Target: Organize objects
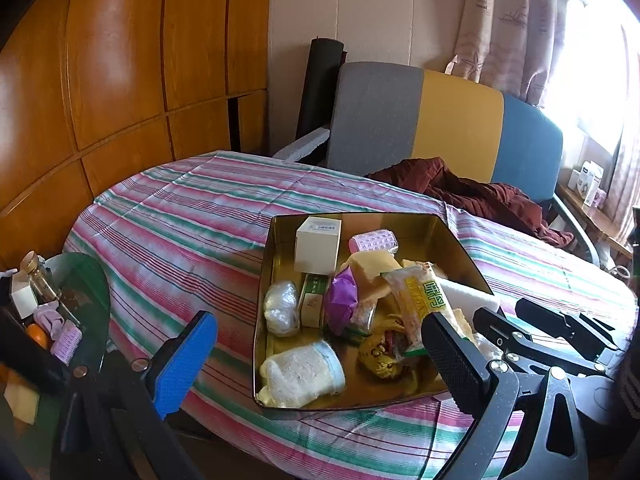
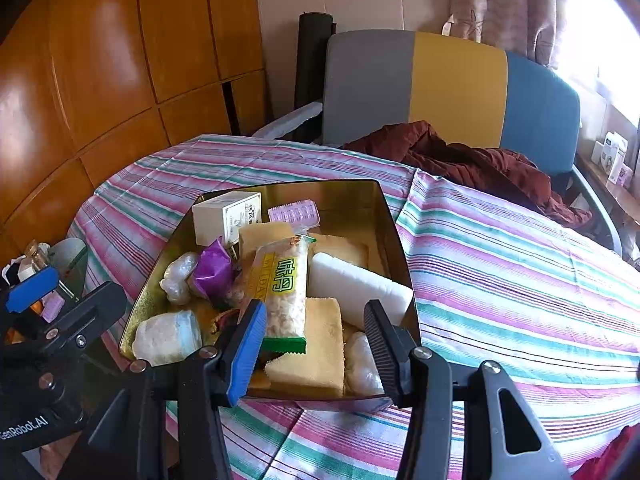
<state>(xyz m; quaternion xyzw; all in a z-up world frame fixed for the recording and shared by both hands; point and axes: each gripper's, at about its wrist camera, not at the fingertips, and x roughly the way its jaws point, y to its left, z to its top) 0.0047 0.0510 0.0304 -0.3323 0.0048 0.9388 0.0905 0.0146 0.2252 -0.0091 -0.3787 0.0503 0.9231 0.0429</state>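
A gold metal tin [image 1: 360, 220] [image 2: 396, 240] sits on the striped tablecloth, full of small things: a white box [image 1: 317, 245] [image 2: 224, 218], a pink hair roller [image 1: 373, 241], a purple wrapper [image 1: 340, 300] [image 2: 214, 270], a yellow snack packet [image 1: 420, 292] [image 2: 284, 284], yellow sponges [image 2: 316, 352], a white foam block [image 2: 356, 284] and a rolled white sock [image 1: 300, 372] [image 2: 166, 336]. My left gripper [image 1: 316, 364] is open and empty, just above the tin's near left part. My right gripper [image 2: 314, 354] is open and empty at the tin's near edge, its fingers either side of a sponge.
The table [image 1: 180, 216] [image 2: 520, 280] has a pink, green and white striped cloth. A grey, yellow and blue chair [image 1: 440, 120] with a maroon garment [image 1: 480, 196] stands behind. A small glass side table [image 1: 76, 280] at left holds a bottle and another roller. Wooden wardrobe panels are at left.
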